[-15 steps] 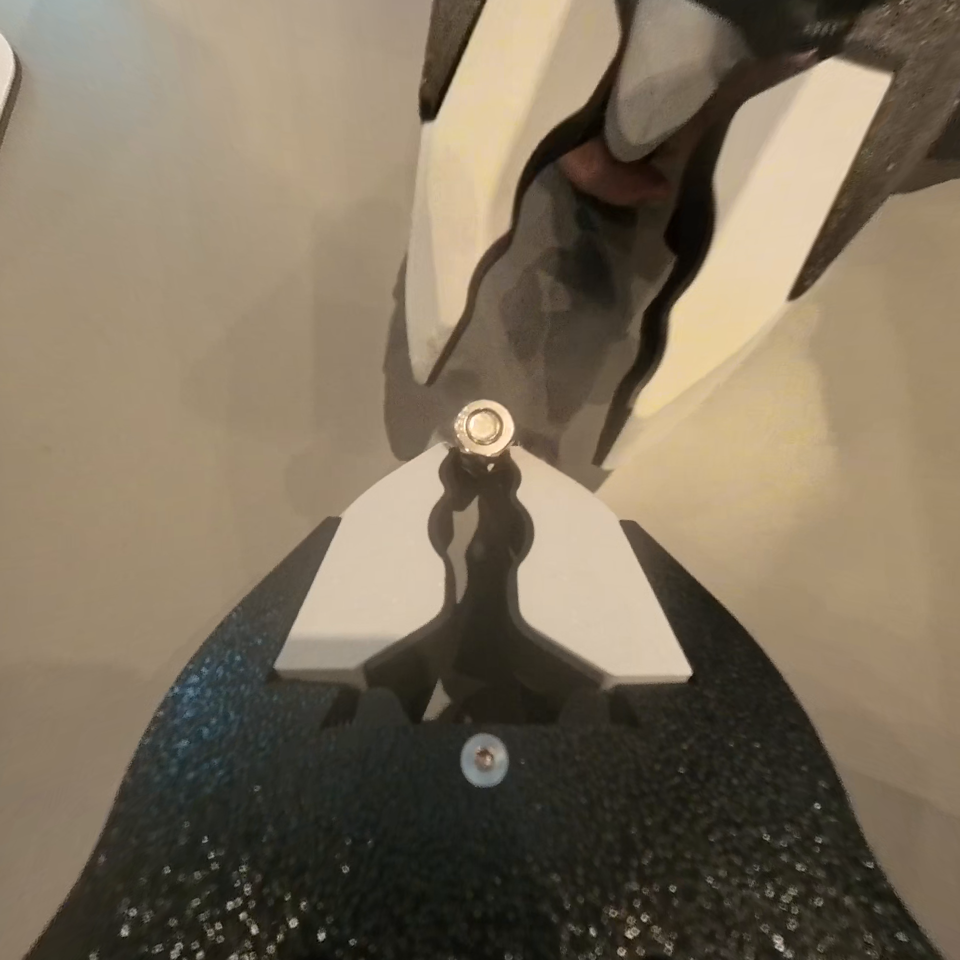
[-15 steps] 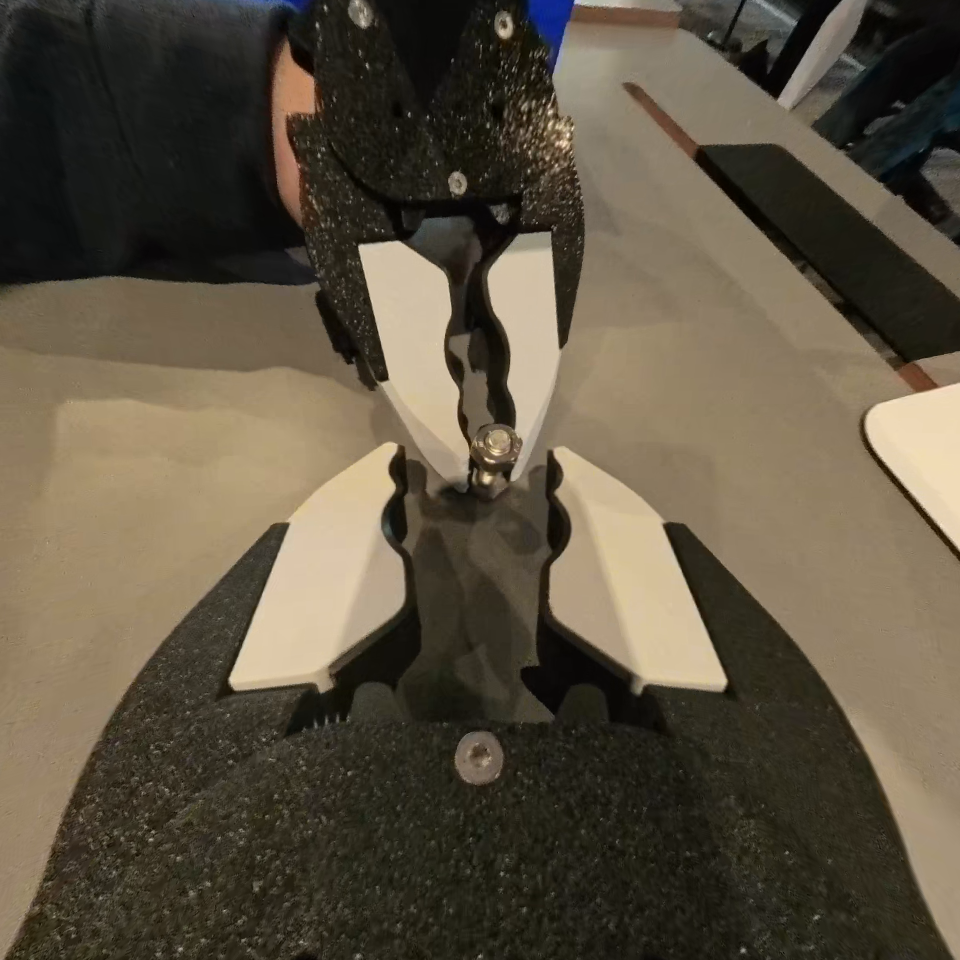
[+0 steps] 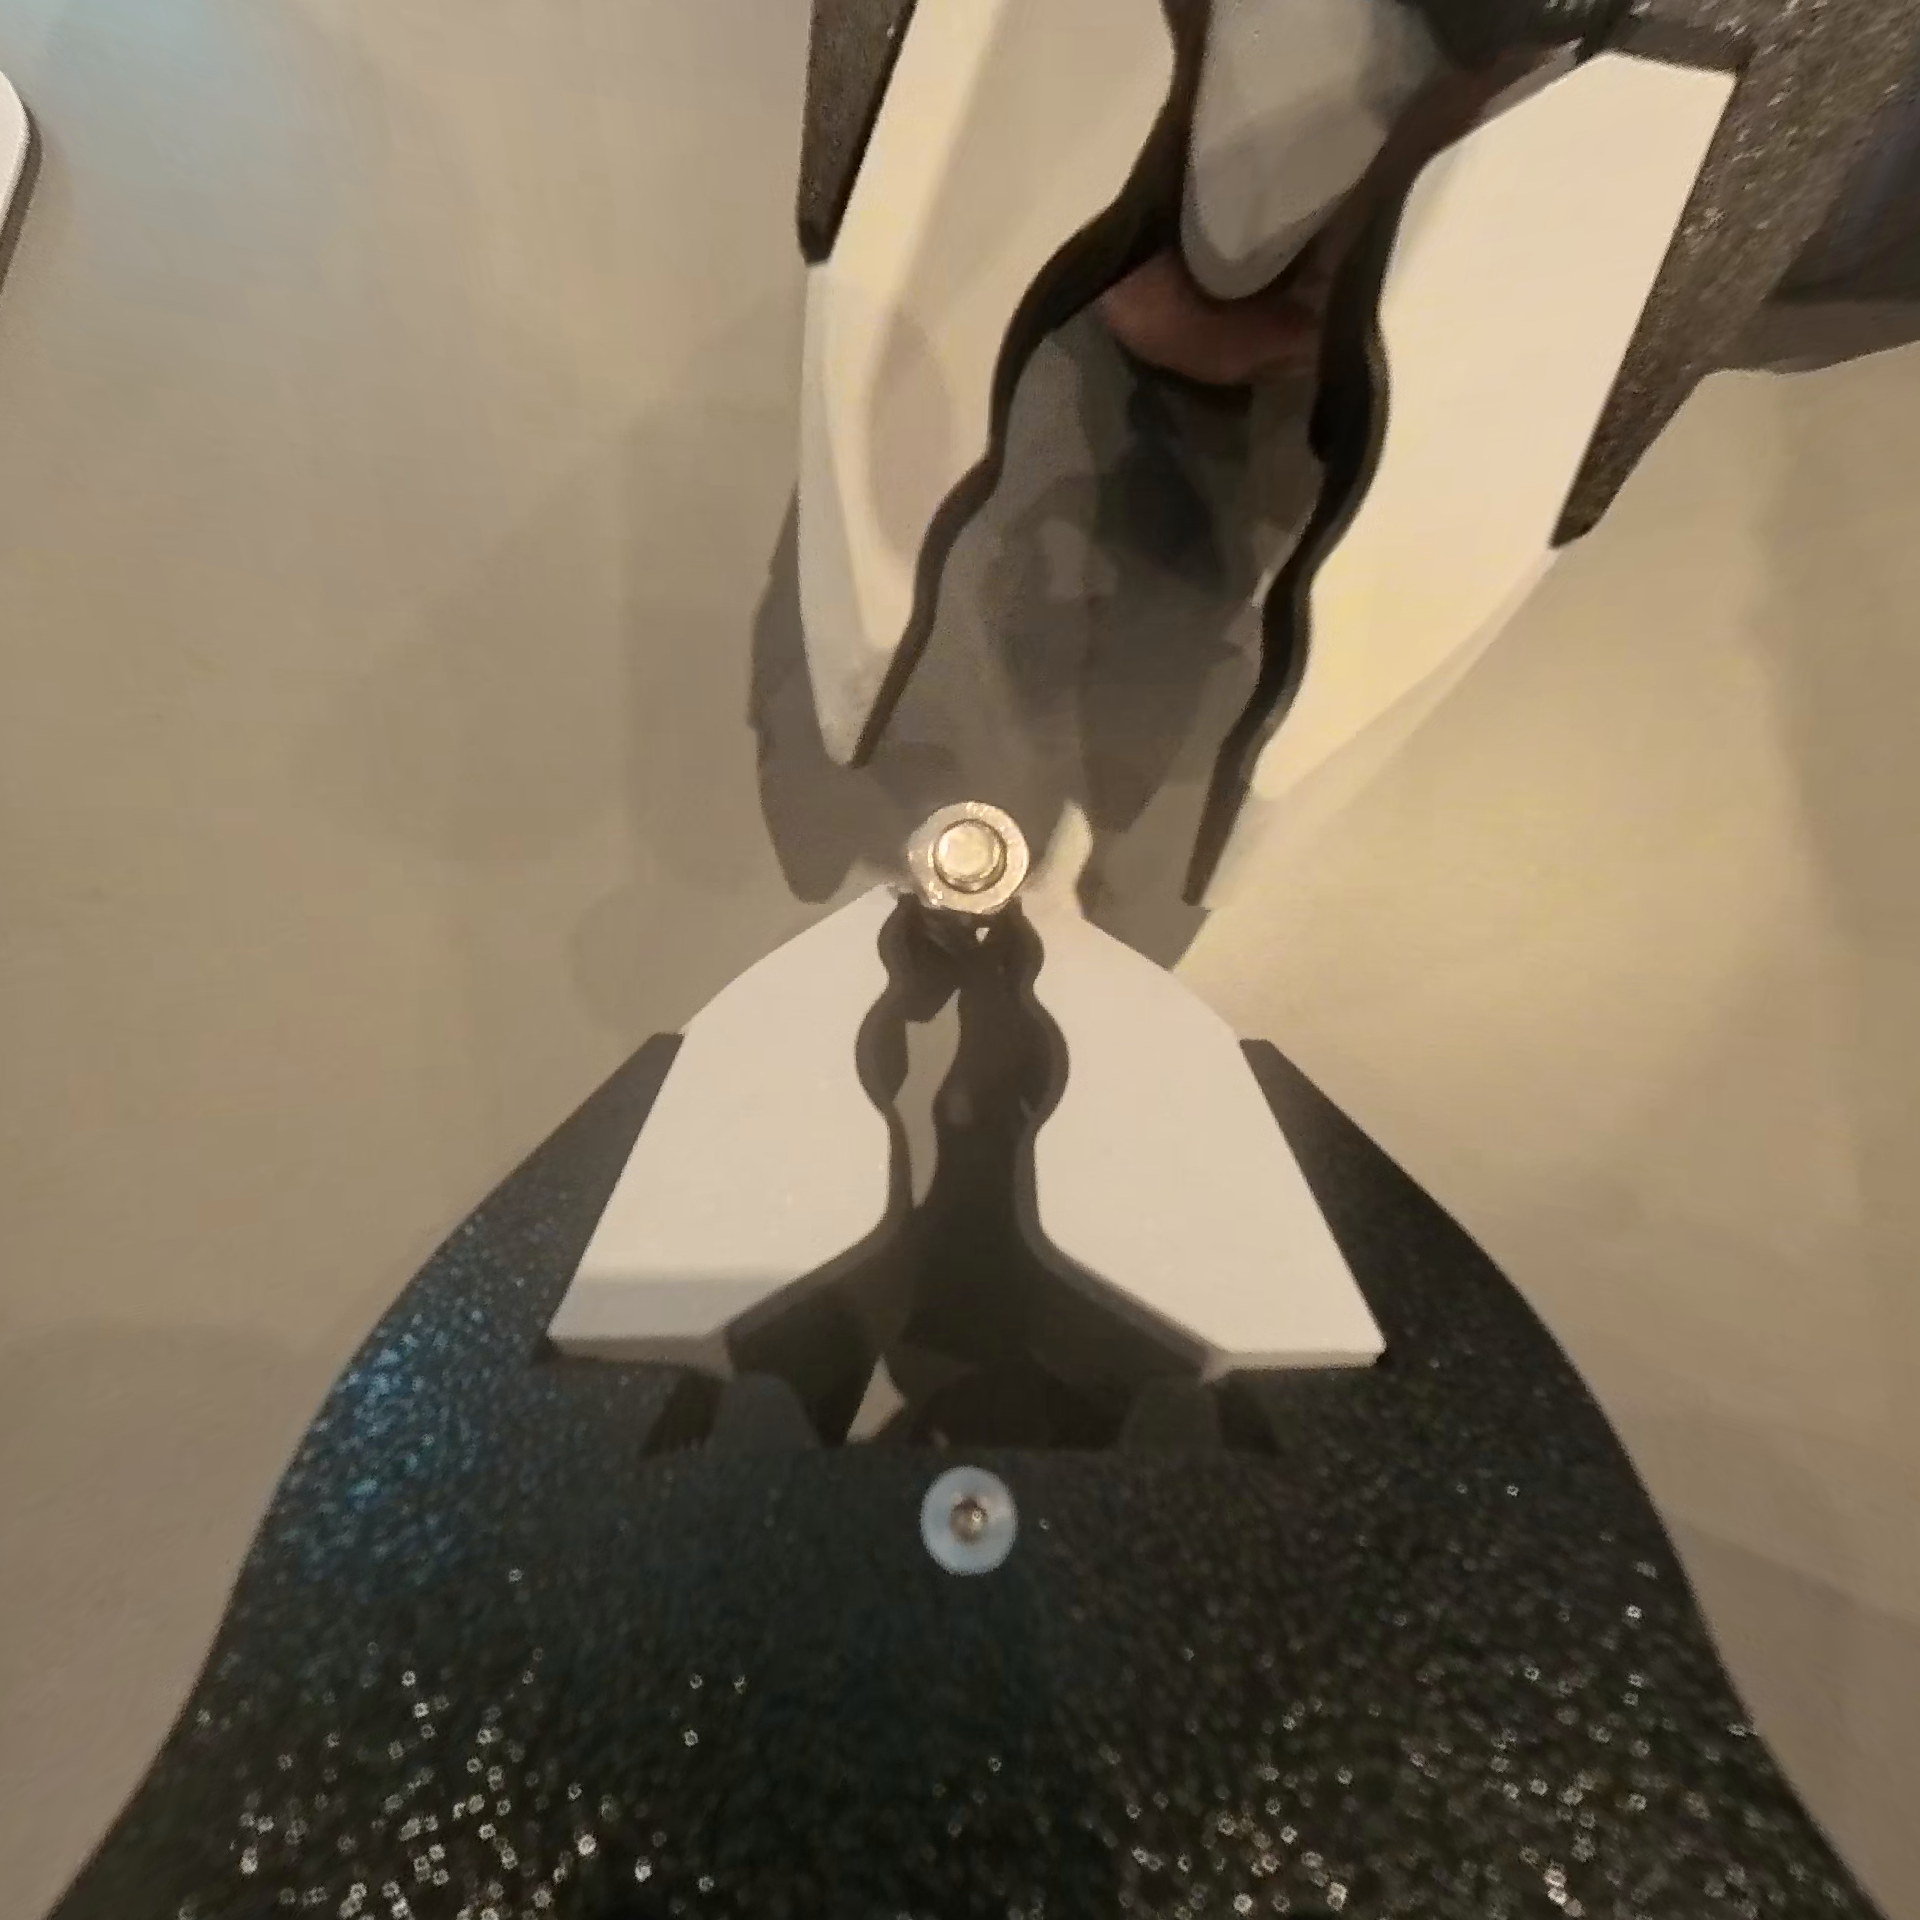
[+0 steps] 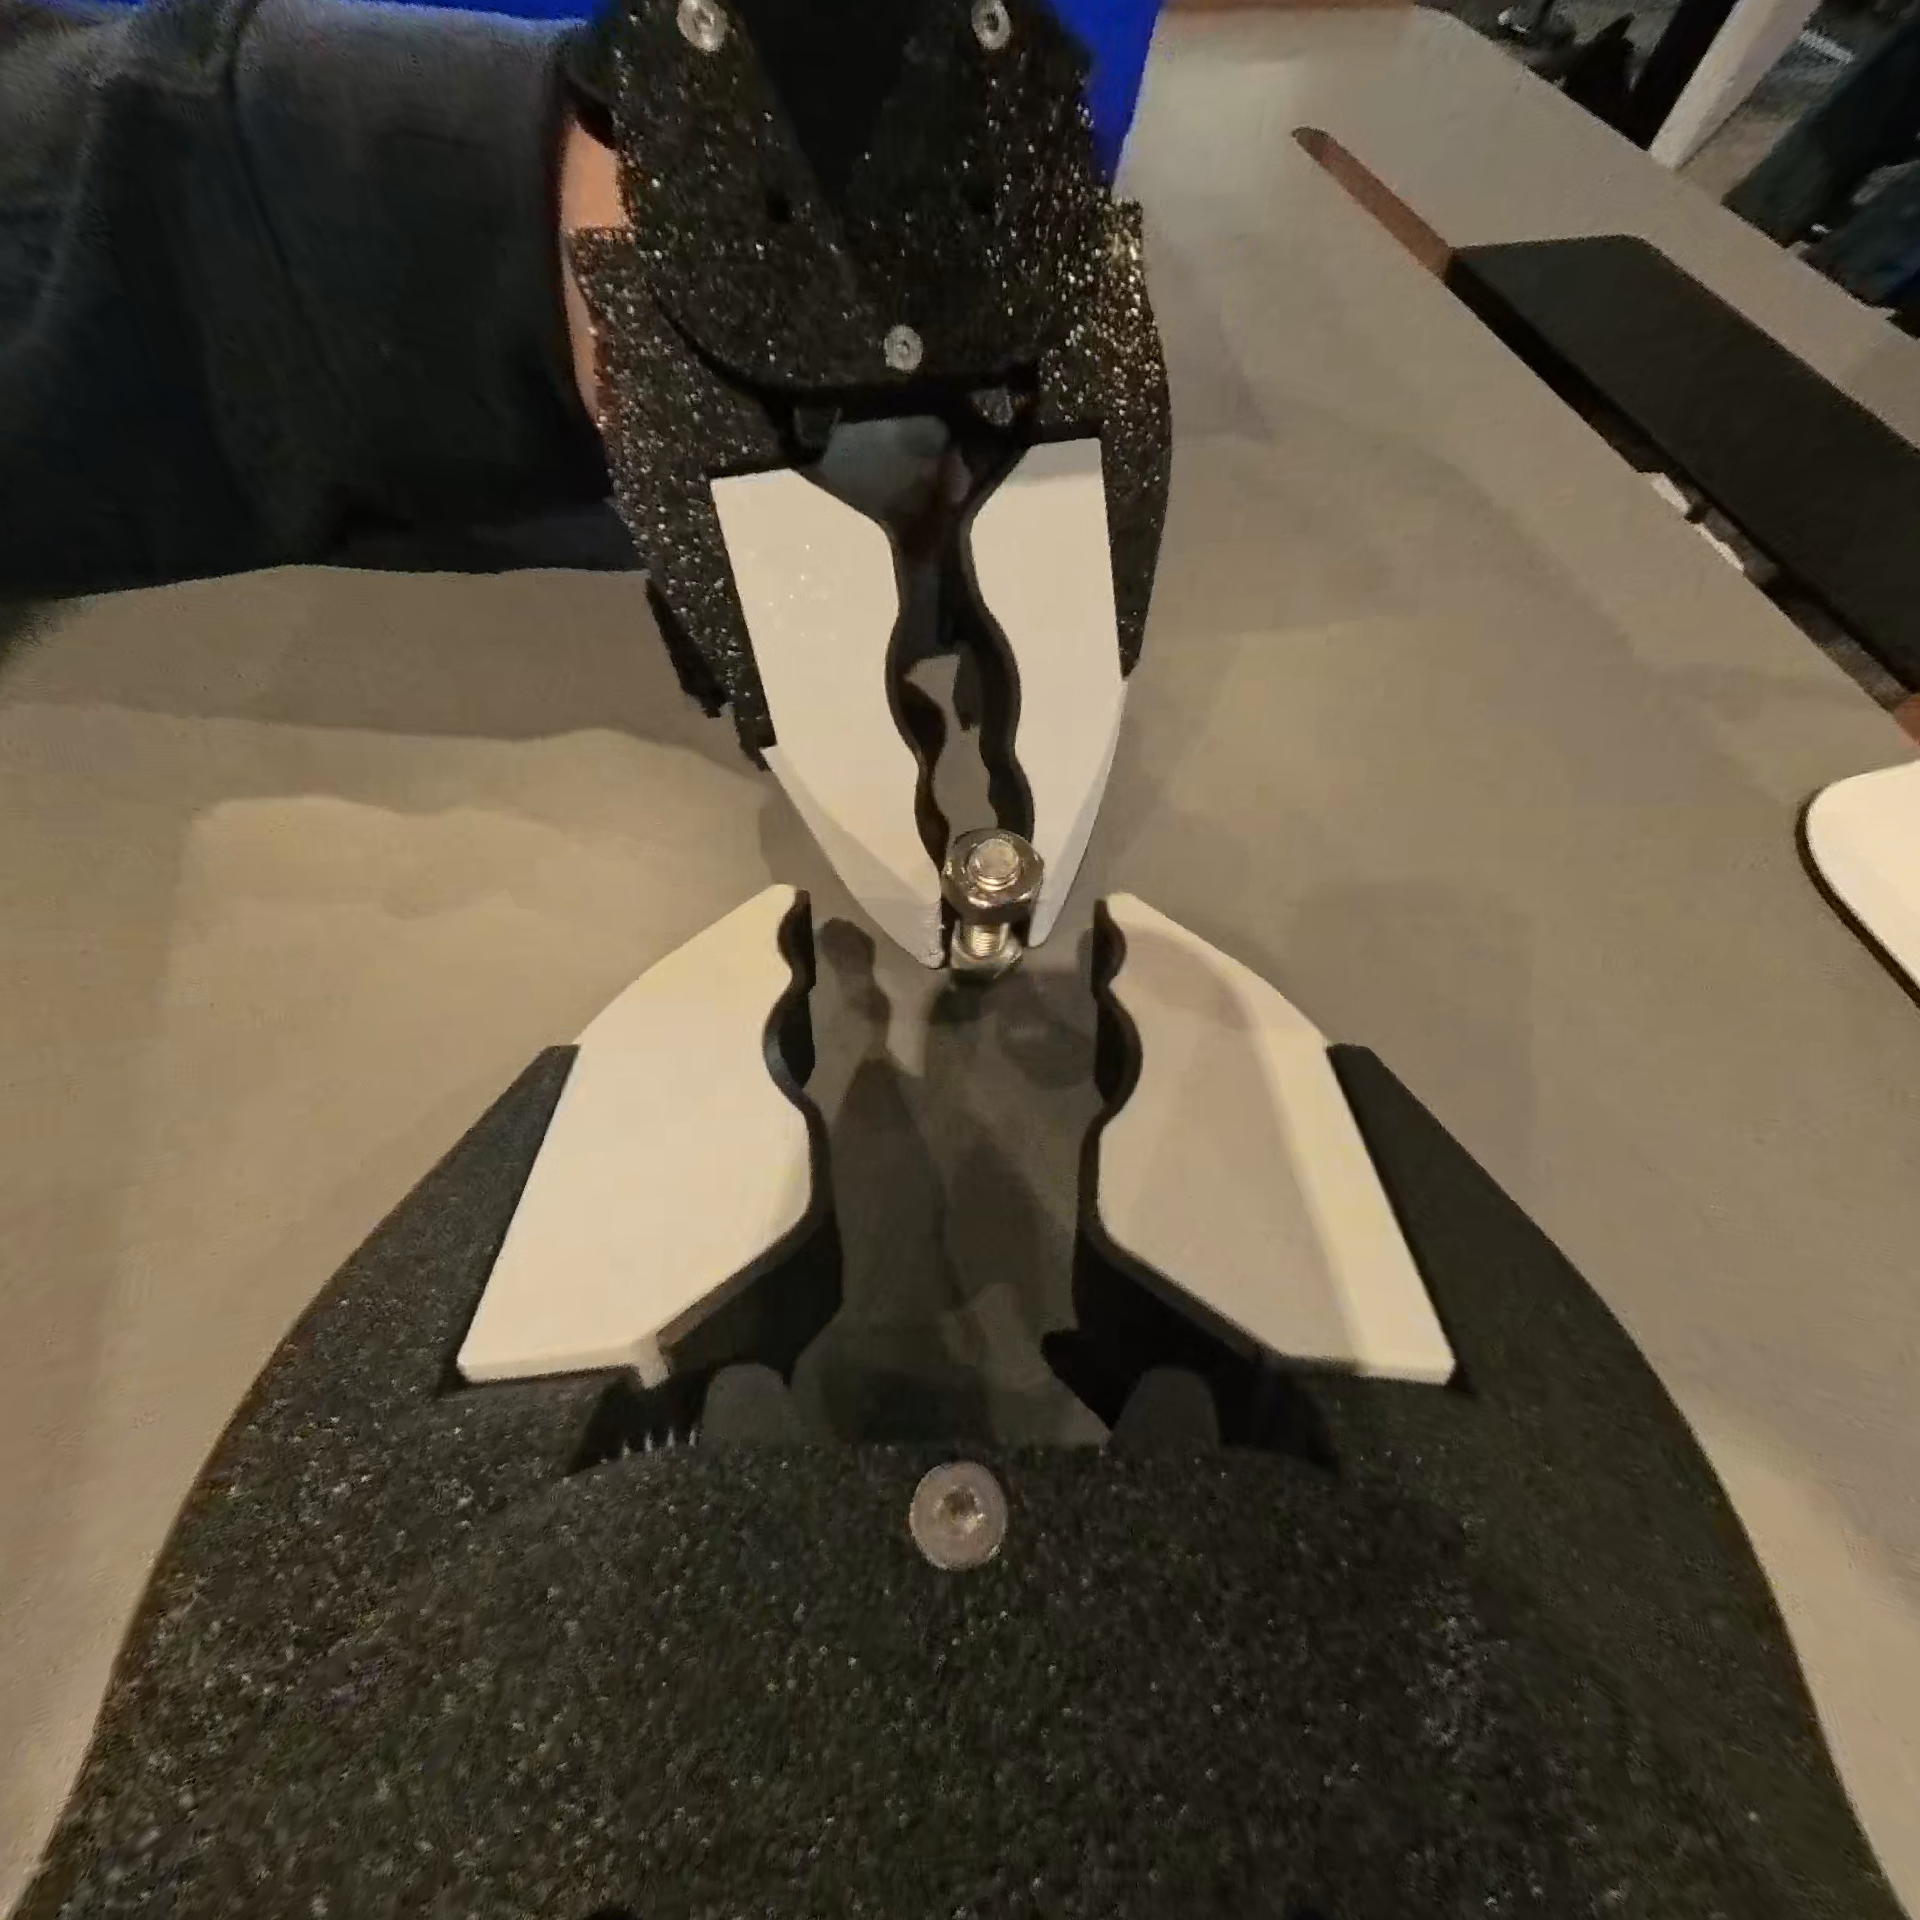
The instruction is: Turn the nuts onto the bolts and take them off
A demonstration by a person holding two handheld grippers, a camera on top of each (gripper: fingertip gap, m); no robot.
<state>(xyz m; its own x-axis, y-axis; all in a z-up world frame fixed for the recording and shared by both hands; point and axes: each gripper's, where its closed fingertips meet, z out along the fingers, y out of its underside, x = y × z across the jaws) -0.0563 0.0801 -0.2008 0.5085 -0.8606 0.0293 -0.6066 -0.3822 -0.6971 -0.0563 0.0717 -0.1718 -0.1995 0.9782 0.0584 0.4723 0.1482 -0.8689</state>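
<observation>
A silver bolt (image 4: pixel 982 943) with a silver nut (image 4: pixel 992 868) threaded near its end is held off the grey table (image 4: pixel 364 935). My left gripper (image 3: pixel 961 914) is shut on the bolt's shank, and the nut (image 3: pixel 966 857) sits just past its fingertips, end-on to the camera. In the right wrist view the left gripper (image 4: pixel 985 940) comes in from the top. My right gripper (image 4: pixel 951 902) is open and empty, its white fingers (image 4: pixel 675 1143) on either side of the nut without touching it. It also shows at the top of the left wrist view (image 3: pixel 1029 831).
A white board (image 4: pixel 1870 883) lies at the table's right edge and also shows at the left edge of the left wrist view (image 3: pixel 10 156). A black mat (image 4: pixel 1714 416) lies at the back right. A person's dark sleeve (image 4: pixel 260 312) rests behind the left gripper. Less than 4 cm separates the two grippers' tips.
</observation>
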